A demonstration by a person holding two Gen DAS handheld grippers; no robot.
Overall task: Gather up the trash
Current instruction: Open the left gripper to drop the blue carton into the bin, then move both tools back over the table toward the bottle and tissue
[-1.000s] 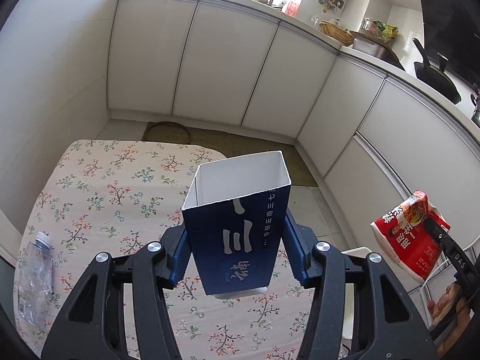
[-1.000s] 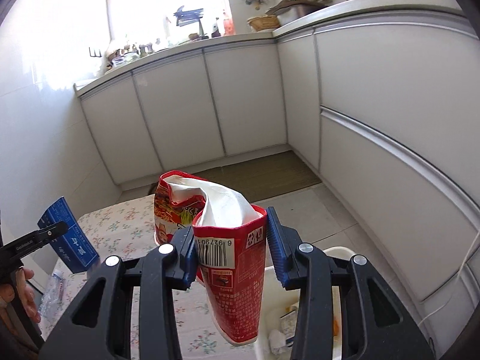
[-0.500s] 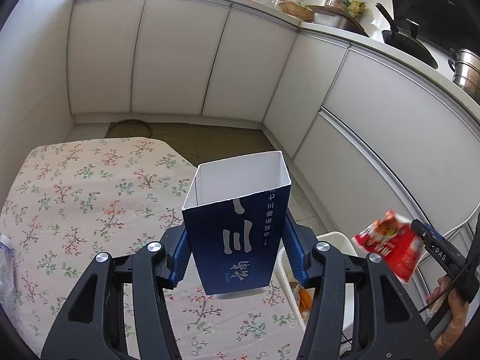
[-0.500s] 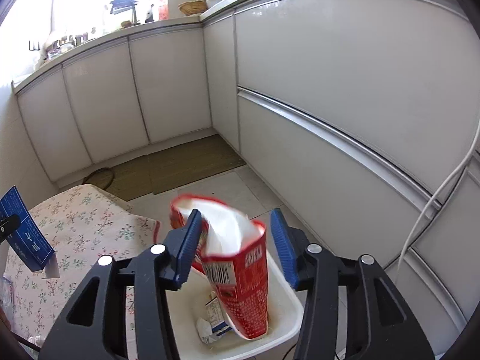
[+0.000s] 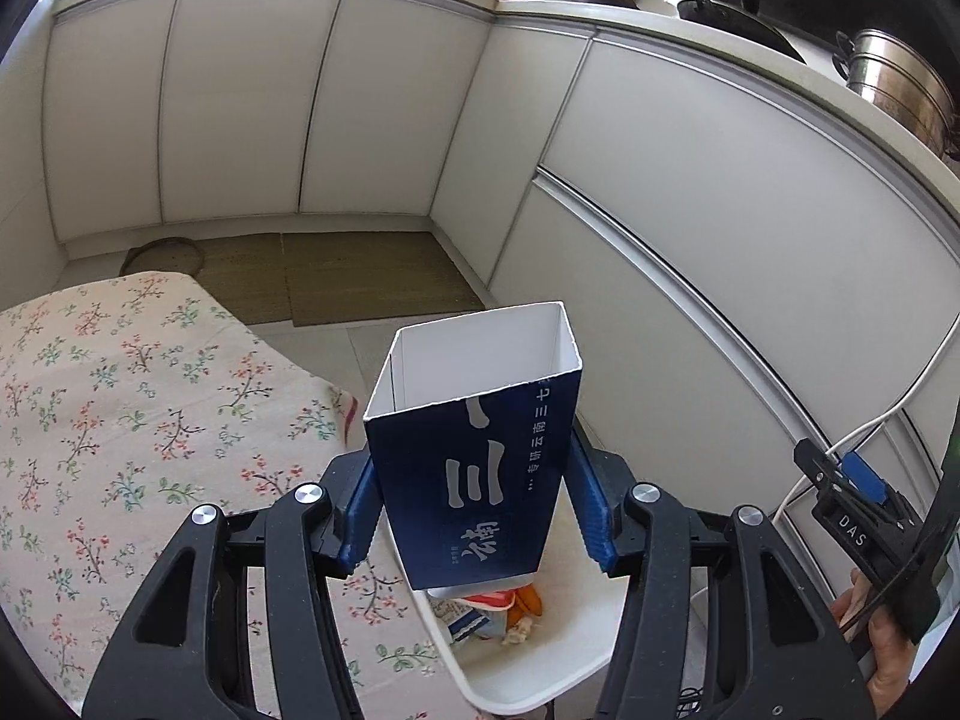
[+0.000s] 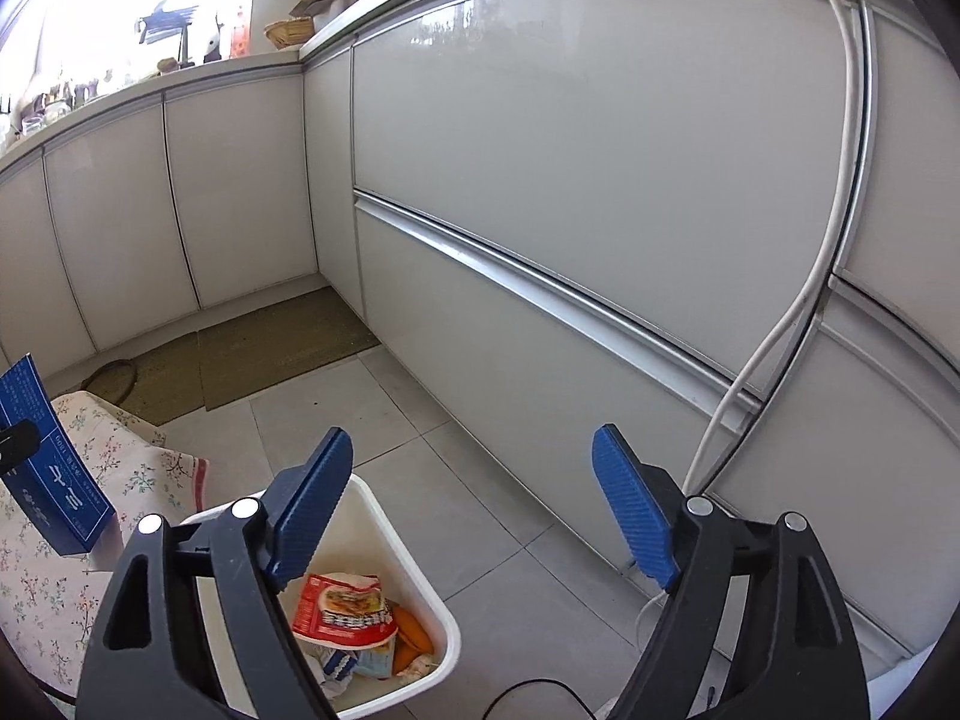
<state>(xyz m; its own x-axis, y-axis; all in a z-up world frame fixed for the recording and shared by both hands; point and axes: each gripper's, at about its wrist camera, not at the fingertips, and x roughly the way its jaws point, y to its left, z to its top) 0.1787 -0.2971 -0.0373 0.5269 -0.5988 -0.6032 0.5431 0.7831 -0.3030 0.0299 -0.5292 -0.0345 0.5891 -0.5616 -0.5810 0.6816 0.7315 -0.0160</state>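
My left gripper (image 5: 477, 516) is shut on a dark blue open-topped carton (image 5: 474, 450) with white lettering, held upright above the white trash bin (image 5: 540, 681). The same carton (image 6: 51, 480) shows at the left edge of the right wrist view. My right gripper (image 6: 474, 510) hangs over the bin (image 6: 432, 597), its jaws opening with nothing between them. A red snack bag (image 6: 342, 609) lies in the bin on top of other scraps. The right gripper (image 5: 840, 480) also shows at the right of the left wrist view, held by a hand (image 5: 888, 660).
A table with a floral cloth (image 5: 120, 450) stands left of the bin. White kitchen cabinets (image 6: 600, 210) run along the back and right. A white cable (image 6: 780, 330) hangs down the cabinet front. A woven mat (image 5: 360, 282) lies on the tiled floor.
The right gripper swung over the bin, opened, and the red snack bag dropped into the bin. The left gripper carried the blue carton from over the table to above the bin.
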